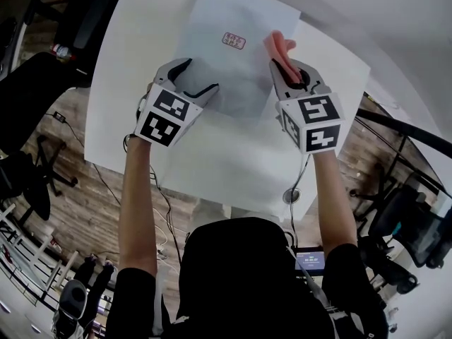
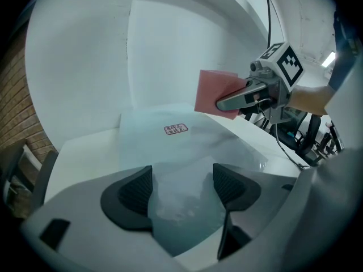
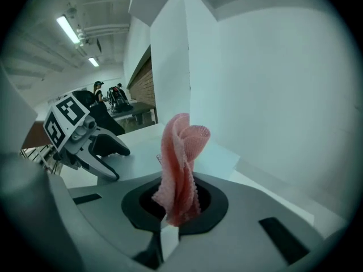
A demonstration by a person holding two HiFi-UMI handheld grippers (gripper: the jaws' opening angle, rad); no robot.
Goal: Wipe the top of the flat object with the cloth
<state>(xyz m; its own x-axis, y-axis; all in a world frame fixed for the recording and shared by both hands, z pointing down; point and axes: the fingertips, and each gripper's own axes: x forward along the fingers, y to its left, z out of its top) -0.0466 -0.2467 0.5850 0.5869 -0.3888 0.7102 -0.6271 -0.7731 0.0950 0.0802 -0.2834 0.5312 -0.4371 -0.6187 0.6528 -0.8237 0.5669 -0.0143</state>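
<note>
A flat clear sheet with a small pink label lies on the white table. My left gripper stands open over the sheet's near left part. In the left gripper view its dark pads straddle the sheet, with nothing clamped. My right gripper is shut on a pink cloth at the sheet's right edge, held above the table. The cloth sticks up bunched from the right gripper. The left gripper view also shows the cloth.
The table's near edge runs just in front of me, with a cable hanging over it. Black chairs stand on the wood floor to the left. A white wall rises behind the table. People stand far off.
</note>
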